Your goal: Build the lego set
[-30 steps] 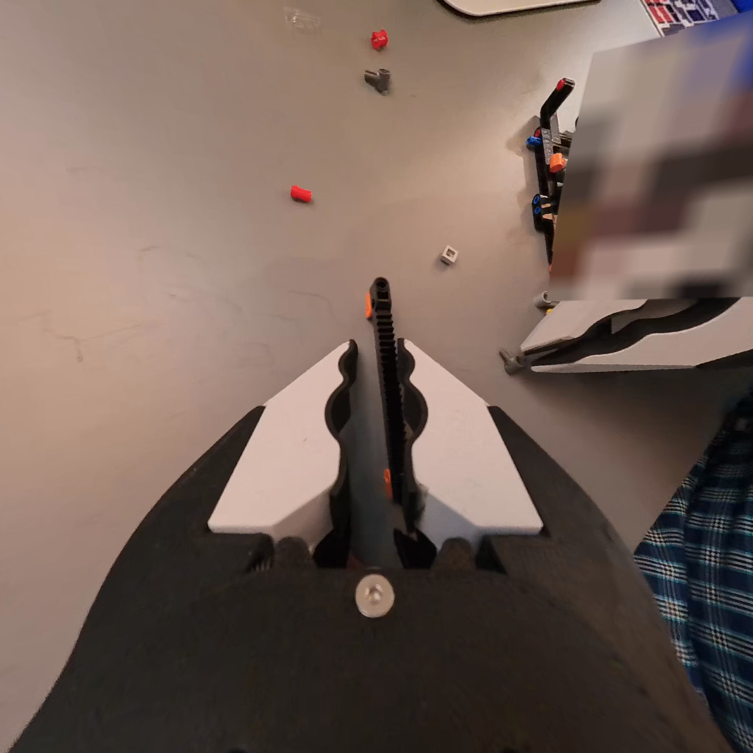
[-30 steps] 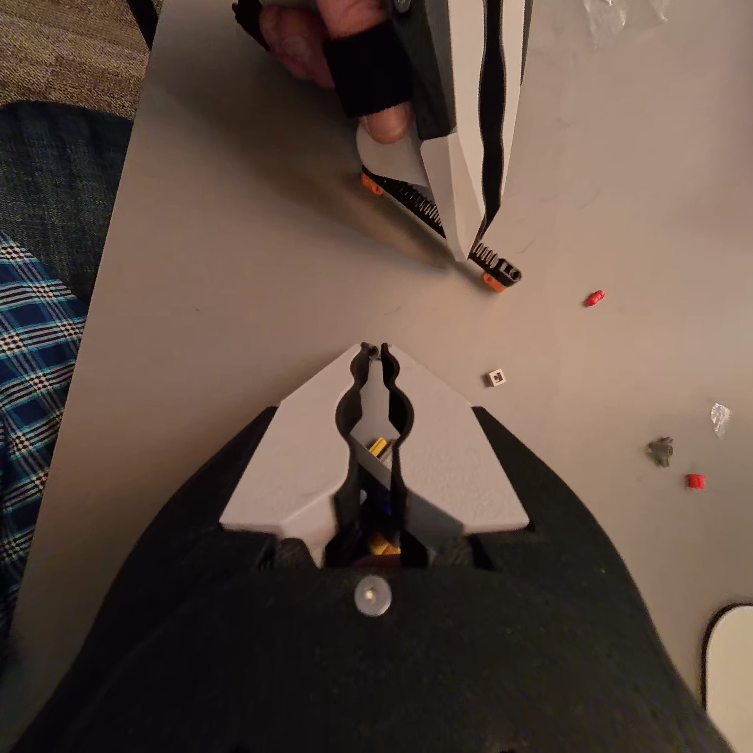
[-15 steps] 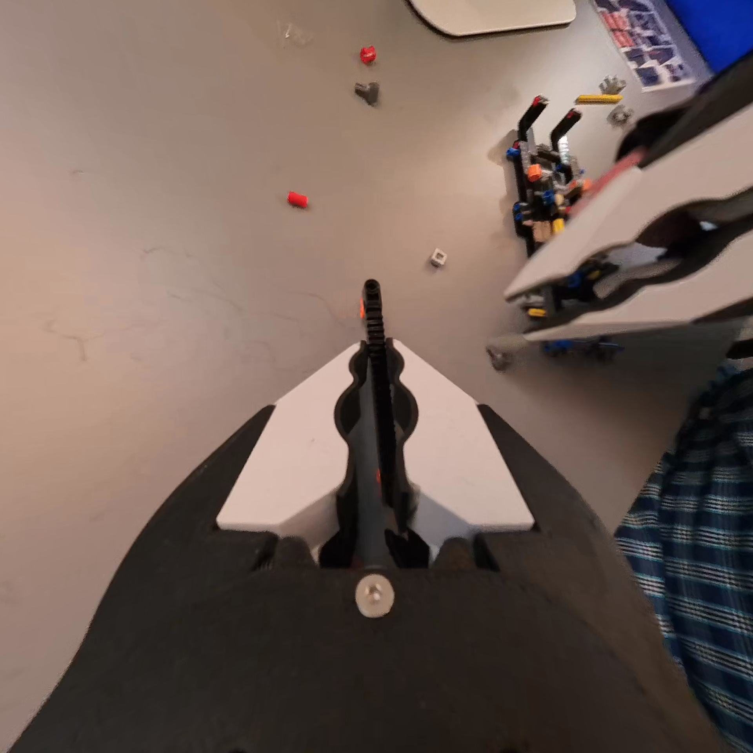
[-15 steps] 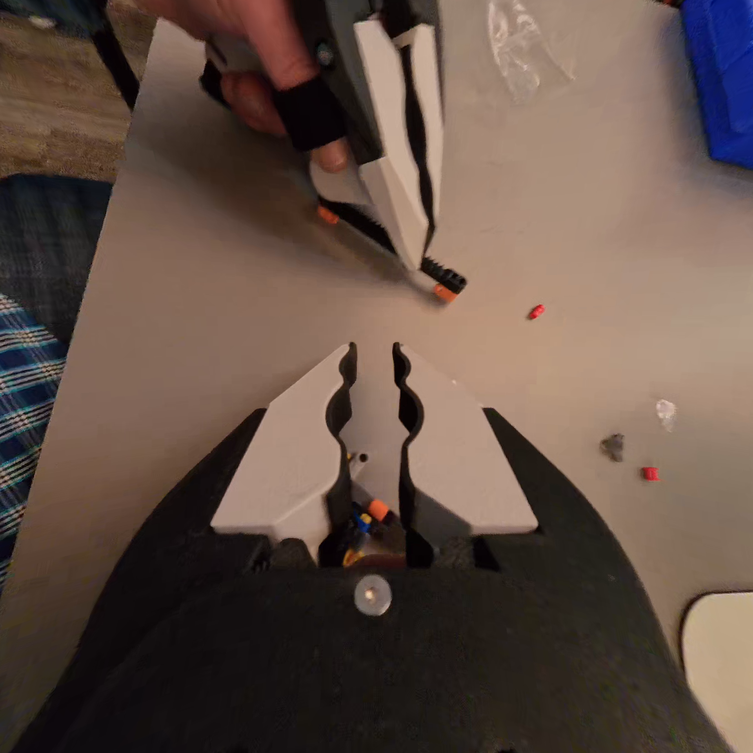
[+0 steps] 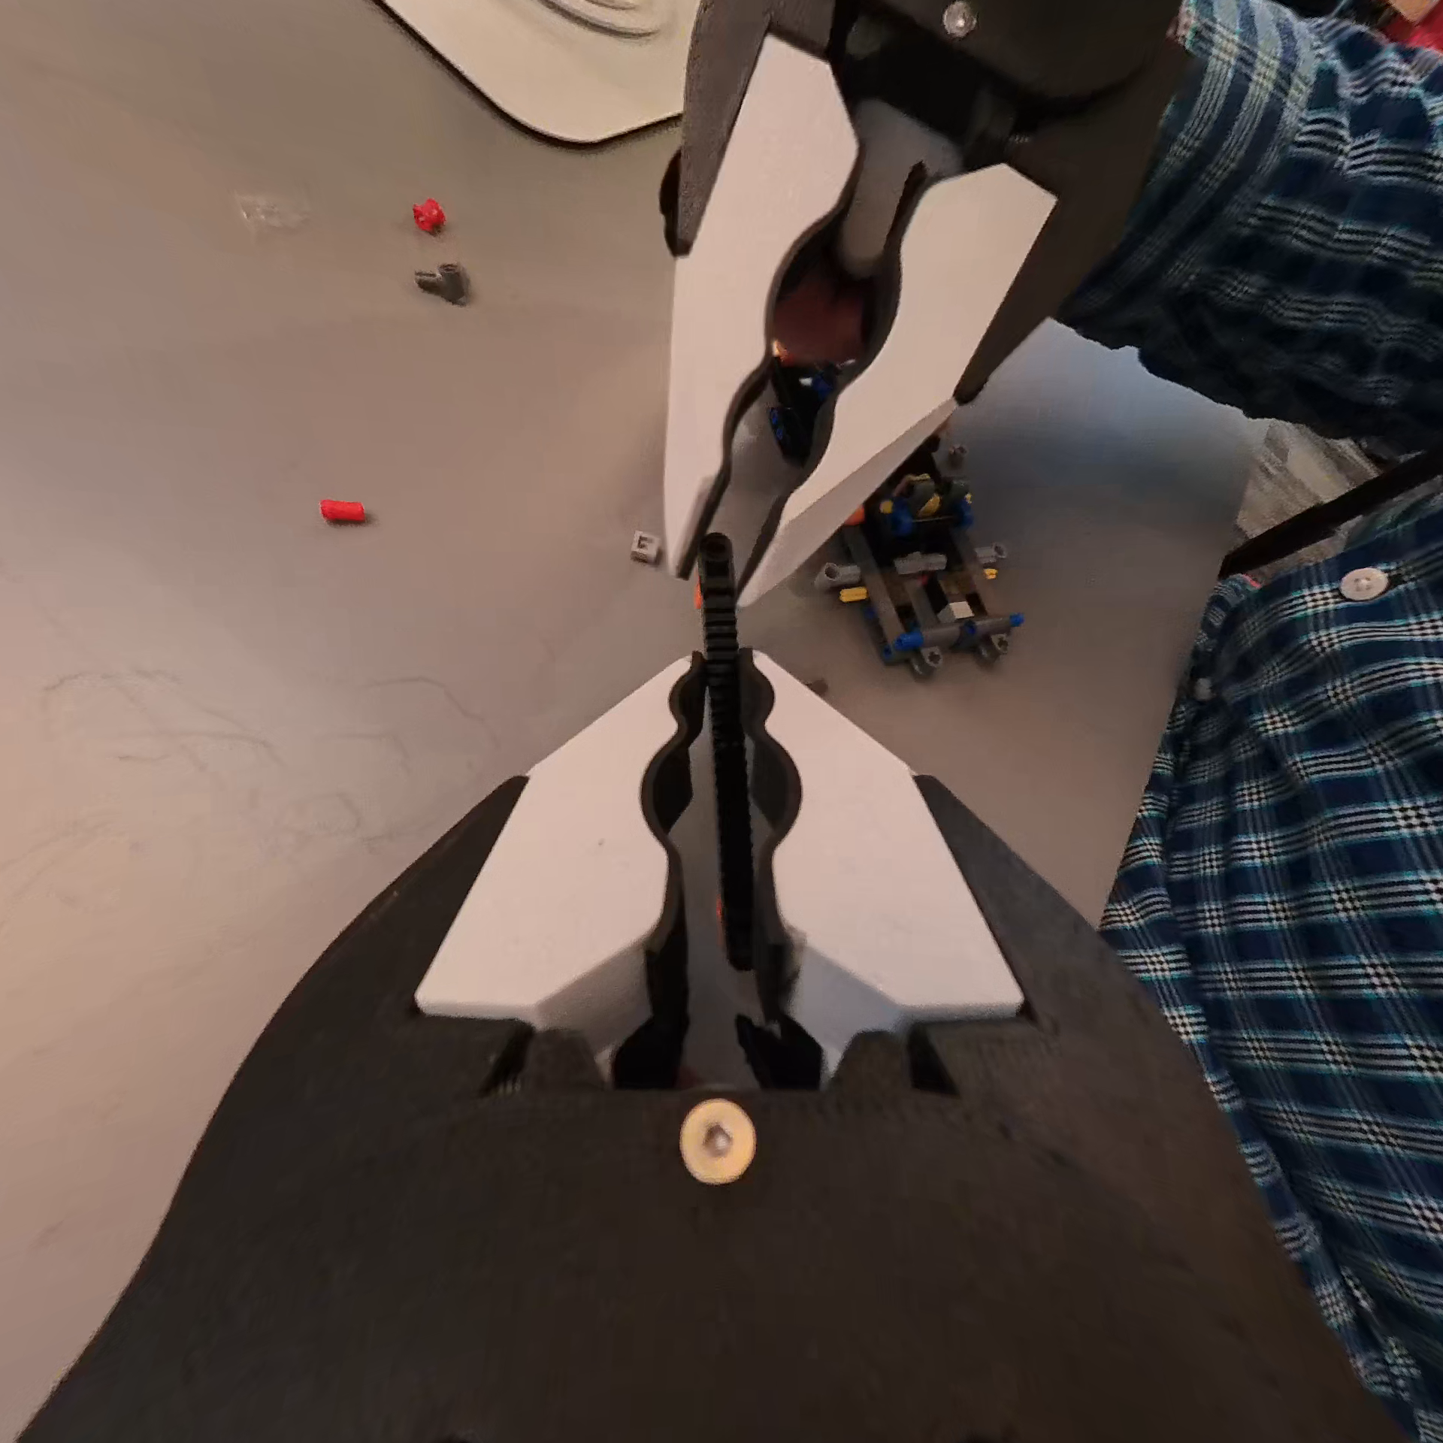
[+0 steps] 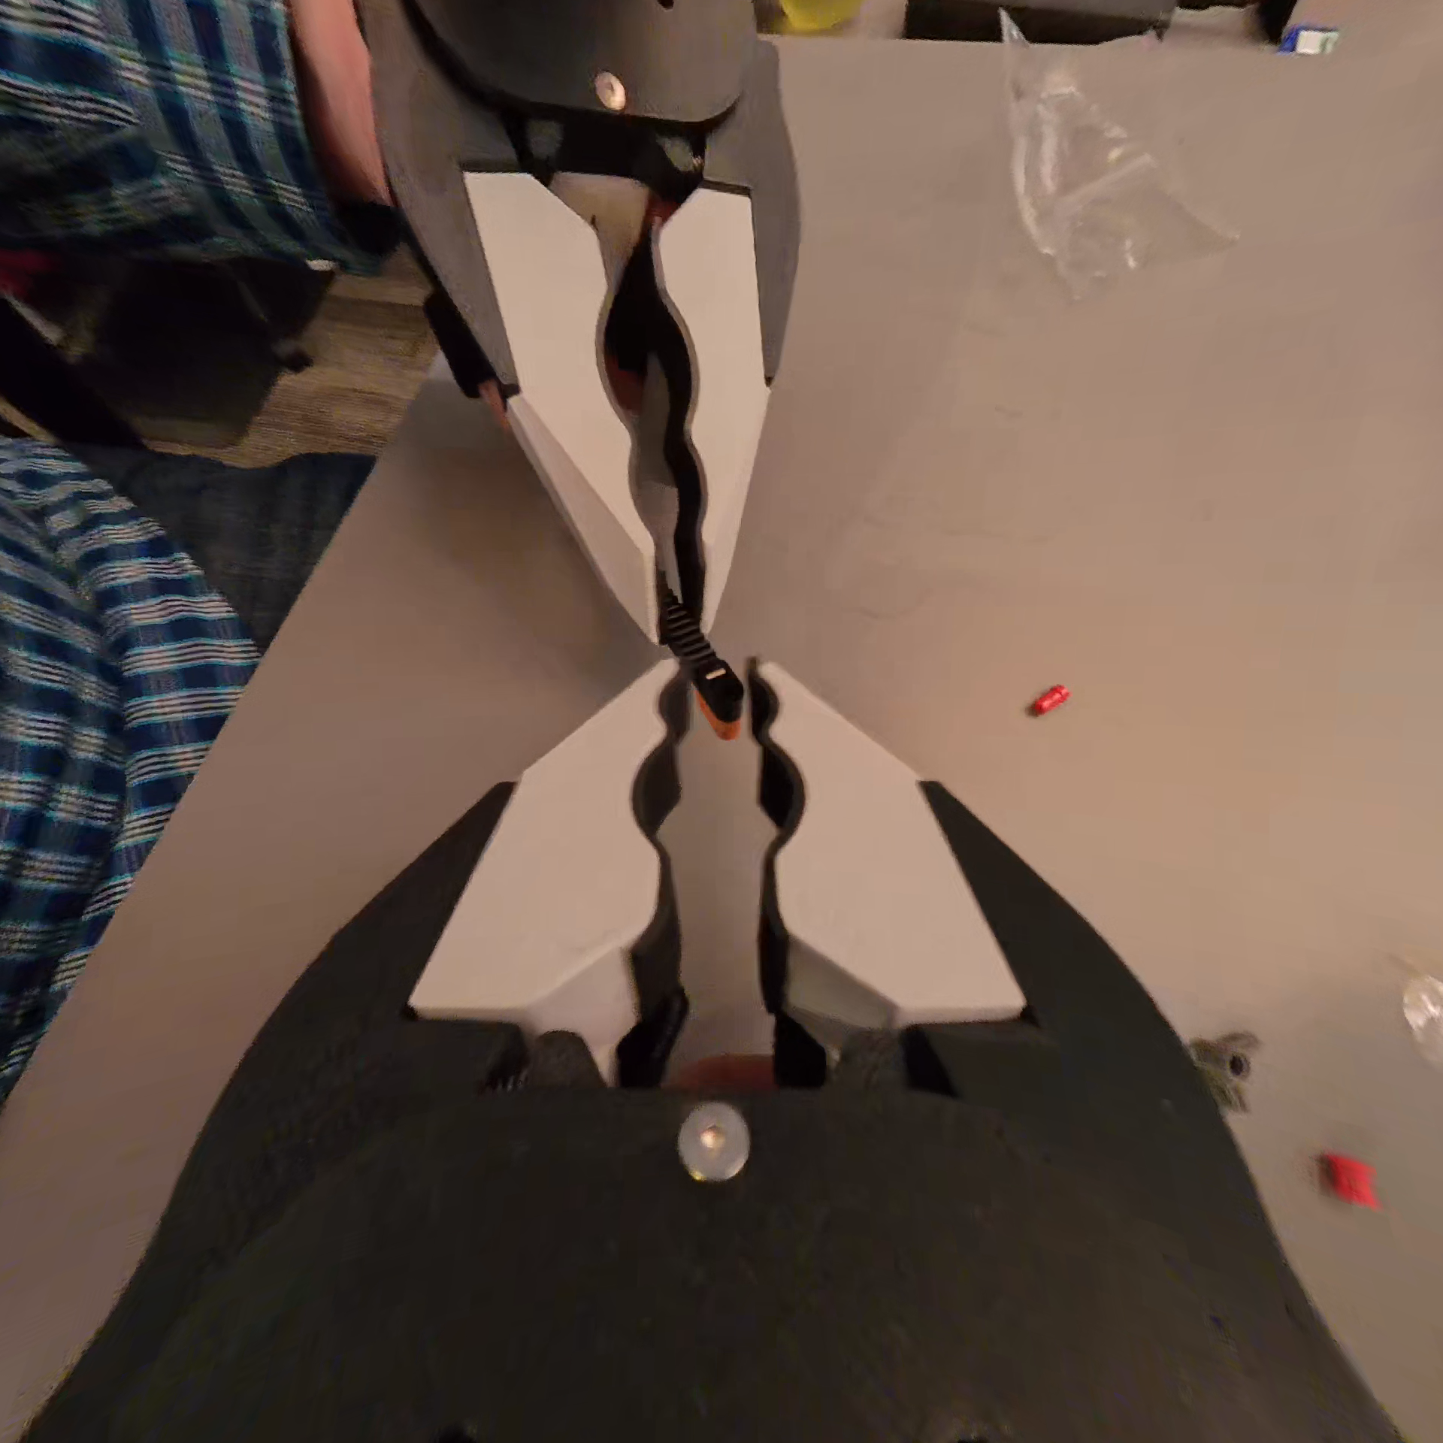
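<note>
My left gripper (image 5: pixel 722 664) is shut on a black toothed rack (image 5: pixel 725 750) that sticks out past its fingertips. The rack's far end carries an orange pin (image 6: pixel 722 722). My right gripper (image 6: pixel 712 679) is open and faces the left one tip to tip. Its fingertips stand on either side of the rack's end (image 6: pixel 714 687) without closing on it. In the left wrist view the right gripper (image 5: pixel 714 570) comes down from above over the rack's tip. The part-built Lego model (image 5: pixel 925 593) lies on the grey table (image 5: pixel 234 781), right of both grippers.
Loose parts lie on the table: two red pieces (image 5: pixel 342 511) (image 5: pixel 428 215), a dark grey connector (image 5: pixel 445 283) and a small grey piece (image 5: pixel 644 546). A white board (image 5: pixel 562 78) lies at the far edge. A clear plastic bag (image 6: pixel 1093 172) lies beyond. Plaid sleeves (image 5: pixel 1288 859) are close by. Only a small space, under 4 cm, lies between the two pairs of fingers.
The right gripper opened, left the model on the table and swung round to face the left gripper. The left gripper kept hold of the rack and brought its end between the right fingertips.
</note>
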`<state>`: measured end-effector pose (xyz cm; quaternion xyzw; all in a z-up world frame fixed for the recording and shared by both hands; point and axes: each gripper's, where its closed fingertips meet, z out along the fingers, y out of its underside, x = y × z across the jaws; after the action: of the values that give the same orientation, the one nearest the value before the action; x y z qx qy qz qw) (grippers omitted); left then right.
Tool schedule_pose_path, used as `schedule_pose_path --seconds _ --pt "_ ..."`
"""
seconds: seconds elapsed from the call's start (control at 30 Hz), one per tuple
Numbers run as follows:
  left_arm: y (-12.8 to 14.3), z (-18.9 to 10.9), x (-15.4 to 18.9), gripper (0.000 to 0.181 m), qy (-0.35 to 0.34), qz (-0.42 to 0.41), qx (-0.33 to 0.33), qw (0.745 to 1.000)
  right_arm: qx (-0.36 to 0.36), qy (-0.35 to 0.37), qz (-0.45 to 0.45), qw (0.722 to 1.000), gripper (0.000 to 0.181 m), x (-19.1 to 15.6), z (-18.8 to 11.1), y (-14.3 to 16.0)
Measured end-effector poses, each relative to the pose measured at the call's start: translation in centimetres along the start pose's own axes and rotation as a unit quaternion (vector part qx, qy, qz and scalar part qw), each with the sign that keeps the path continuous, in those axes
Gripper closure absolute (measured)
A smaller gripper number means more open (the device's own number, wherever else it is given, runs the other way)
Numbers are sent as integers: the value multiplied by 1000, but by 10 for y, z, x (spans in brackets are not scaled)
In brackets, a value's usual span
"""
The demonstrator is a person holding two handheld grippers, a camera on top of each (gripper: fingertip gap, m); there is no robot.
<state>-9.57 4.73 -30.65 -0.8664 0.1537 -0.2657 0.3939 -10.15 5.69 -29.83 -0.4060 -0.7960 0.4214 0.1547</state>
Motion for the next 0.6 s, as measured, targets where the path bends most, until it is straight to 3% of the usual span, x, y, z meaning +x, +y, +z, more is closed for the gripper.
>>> schedule_pose_path --seconds 0.23,0.33,0.43,0.6 --pt "-8 -2 -8 173 -26 8 24 999 20 -32 51 998 175 3 -5 -3" --pt "-15 -7 -18 161 -61 23 42 997 41 -41 99 993 176 8 -9 -6" --pt "-20 -10 -23 155 -113 85 38 989 41 -36 149 987 176 16 -10 -2" --pt "-15 1 -26 157 -211 231 -34 949 46 -20 190 980 176 29 -15 -1"
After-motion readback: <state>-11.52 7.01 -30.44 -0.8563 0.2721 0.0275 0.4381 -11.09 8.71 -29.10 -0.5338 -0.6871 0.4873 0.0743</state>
